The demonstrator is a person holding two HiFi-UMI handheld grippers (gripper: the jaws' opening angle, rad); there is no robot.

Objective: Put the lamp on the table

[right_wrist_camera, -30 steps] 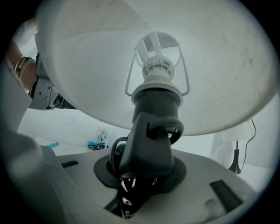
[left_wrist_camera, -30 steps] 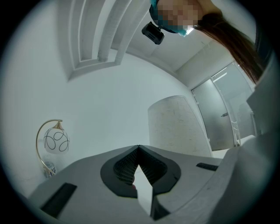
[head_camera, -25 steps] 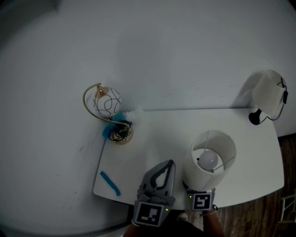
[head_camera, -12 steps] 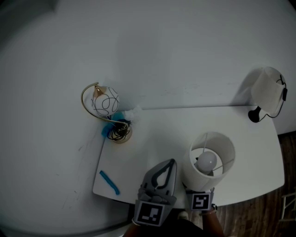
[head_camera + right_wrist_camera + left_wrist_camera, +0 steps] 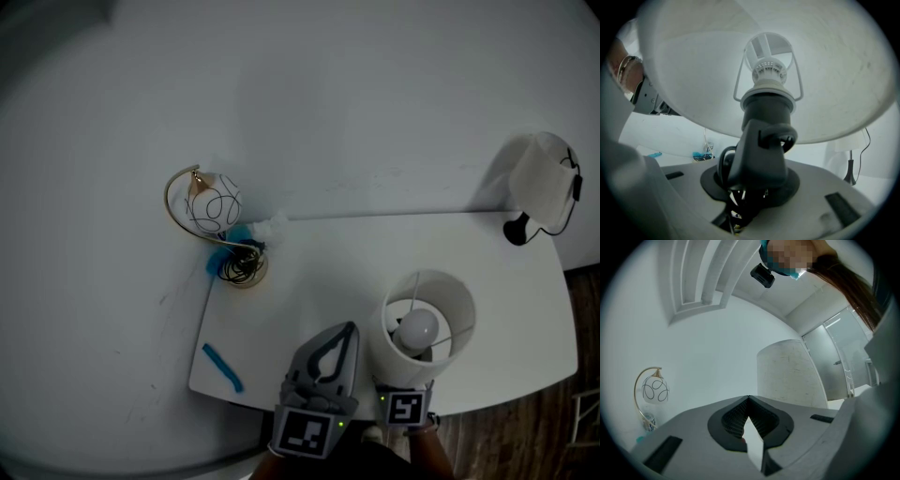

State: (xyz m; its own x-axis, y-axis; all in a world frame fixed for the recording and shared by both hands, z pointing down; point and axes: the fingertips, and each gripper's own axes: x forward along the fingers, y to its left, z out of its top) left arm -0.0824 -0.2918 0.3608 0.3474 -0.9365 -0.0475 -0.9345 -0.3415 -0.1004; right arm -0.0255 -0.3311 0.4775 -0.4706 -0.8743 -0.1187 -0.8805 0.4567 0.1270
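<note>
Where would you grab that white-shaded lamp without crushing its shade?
By the dark stem under the shade, coming in level from the person's side. The shade is wide and looks thin, while the stem is narrow and solid enough to fit a claw. The right claw grips there now, holding the lamp upright.

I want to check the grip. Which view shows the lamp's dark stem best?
The right gripper view: the lamp's dark stem sits centre frame, clamped in the right gripper. The head view shows only the shade and bulb from above; the left gripper view shows only the shade's outer wall.
</note>
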